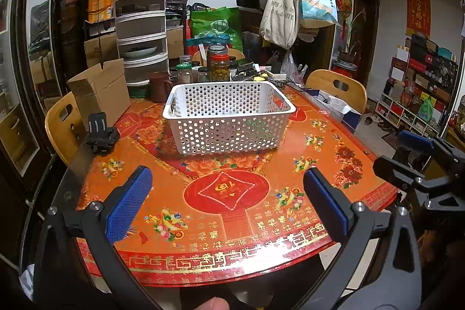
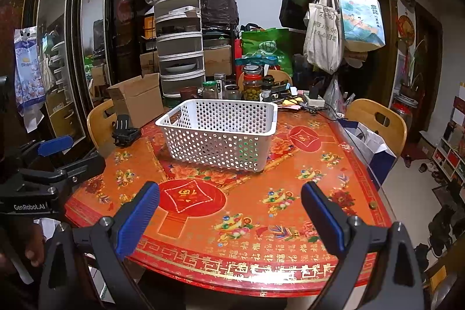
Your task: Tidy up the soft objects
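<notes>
- While both tools hang above the near edge of the round worktop (image 1: 261, 135) with its glossy orange and red festive cover, the left gripper (image 1: 227, 192) has its blue-padded black fingers (image 1: 130, 202) spread wide apart, with nothing between them.
- Likewise the right gripper (image 2: 229, 208) has its fingers (image 2: 139, 218) parted wide and empty, over the same patterned surface.
- Ahead of both pairs of fingers, toward the middle of the worktop, stands a white perforated rectangular plastic basket (image 1: 229, 118); from the right wrist view it lies ahead and slightly left of centre (image 2: 221, 132).
- Through the holes of the basket a little green shows low down; what it belongs to cannot be told, and no soft thing is clearly seen on the worktop.
- Ahead and to the left of the left fingers, a small black clamp-like mount (image 1: 101, 132) sits near the worktop's left rim, with an open brown cardboard box (image 1: 101, 89) just behind it.
- Beyond the basket, a cluster of glass jars (image 1: 218, 63) stands at the far side, one tall jar holding greenish round contents.
- Two light wooden chair backs (image 1: 337, 86) rise at the worktop's left and right sides.
- At the far right of the left wrist view, the other gripper's blue pad and black frame show, well apart from the basket.
- Part of a person's hand (image 2: 33, 252) shows at the lower left of the right wrist view, beneath the left tool.
</notes>
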Motion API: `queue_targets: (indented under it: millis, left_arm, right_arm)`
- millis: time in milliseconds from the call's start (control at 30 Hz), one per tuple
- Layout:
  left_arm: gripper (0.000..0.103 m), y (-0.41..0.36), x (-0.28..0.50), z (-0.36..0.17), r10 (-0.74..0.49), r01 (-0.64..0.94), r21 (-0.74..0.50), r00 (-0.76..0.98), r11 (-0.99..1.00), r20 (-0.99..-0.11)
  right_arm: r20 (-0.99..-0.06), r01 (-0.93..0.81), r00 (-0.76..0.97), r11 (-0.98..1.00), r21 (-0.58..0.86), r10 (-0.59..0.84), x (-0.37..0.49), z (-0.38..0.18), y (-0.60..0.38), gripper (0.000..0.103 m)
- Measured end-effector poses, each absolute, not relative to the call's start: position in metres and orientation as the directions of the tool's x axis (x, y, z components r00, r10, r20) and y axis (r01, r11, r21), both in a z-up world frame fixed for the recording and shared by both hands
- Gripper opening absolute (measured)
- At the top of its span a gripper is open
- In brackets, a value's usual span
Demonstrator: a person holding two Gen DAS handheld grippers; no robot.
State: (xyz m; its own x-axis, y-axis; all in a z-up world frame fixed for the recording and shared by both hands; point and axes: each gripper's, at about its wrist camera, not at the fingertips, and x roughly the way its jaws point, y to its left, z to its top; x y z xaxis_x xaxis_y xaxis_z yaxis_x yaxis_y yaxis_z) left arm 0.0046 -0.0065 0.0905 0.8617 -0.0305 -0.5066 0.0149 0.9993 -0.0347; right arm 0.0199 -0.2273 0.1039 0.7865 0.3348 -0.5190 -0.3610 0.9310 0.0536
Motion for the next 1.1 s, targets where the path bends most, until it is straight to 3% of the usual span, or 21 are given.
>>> queue_targets:
  millis: [1100]
  left_arm:
    - [0.103, -0.0100, 0.0053, 0.0846, -0.040, 0.023, -0.040, 0.858, 0.999, -0.511]
  right_arm:
    - [-0.520, -0.372, 0.780, 0.926, 0.062, 0.348, 0.0171, 0.1046, -0.2242, 0.098]
